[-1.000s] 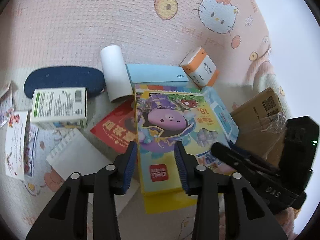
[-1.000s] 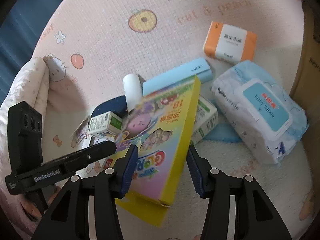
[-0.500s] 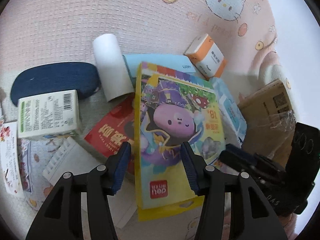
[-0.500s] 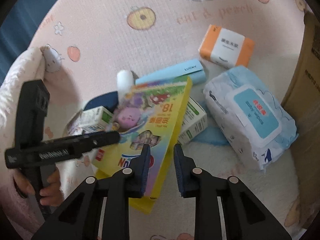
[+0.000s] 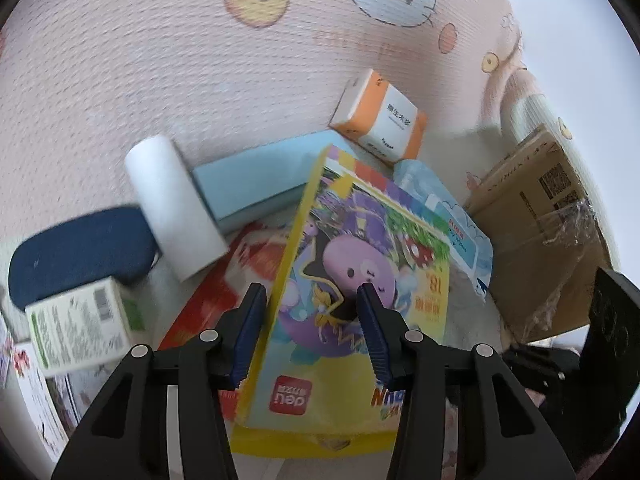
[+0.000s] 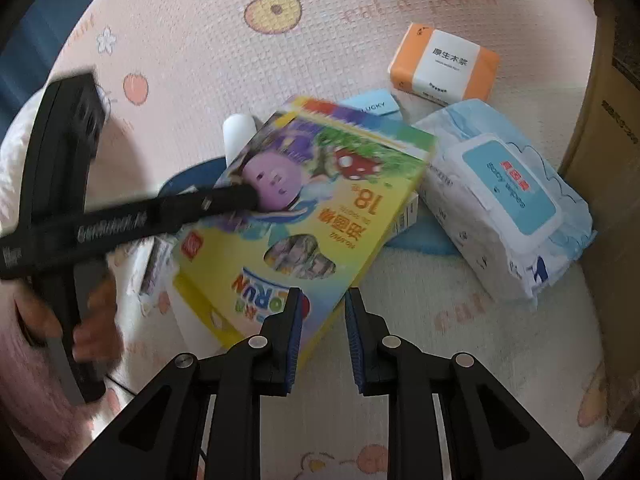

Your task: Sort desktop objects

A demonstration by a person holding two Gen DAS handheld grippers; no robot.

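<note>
Right tongs (image 6: 320,316), at the lower centre of their frame, are clenching the near edge of the yellow crayon box (image 6: 304,208). Left tongs (image 5: 310,326) are closing, straddling the box's long left edge without pressing it; the box is lying tilted across the clutter at mid-frame. Crowding its far edges are a white roll (image 5: 174,208), a light blue case (image 5: 256,184) and a wipes pack (image 6: 504,204). Open pink blanket (image 5: 120,60) is filling the upper left of the frame.
</note>
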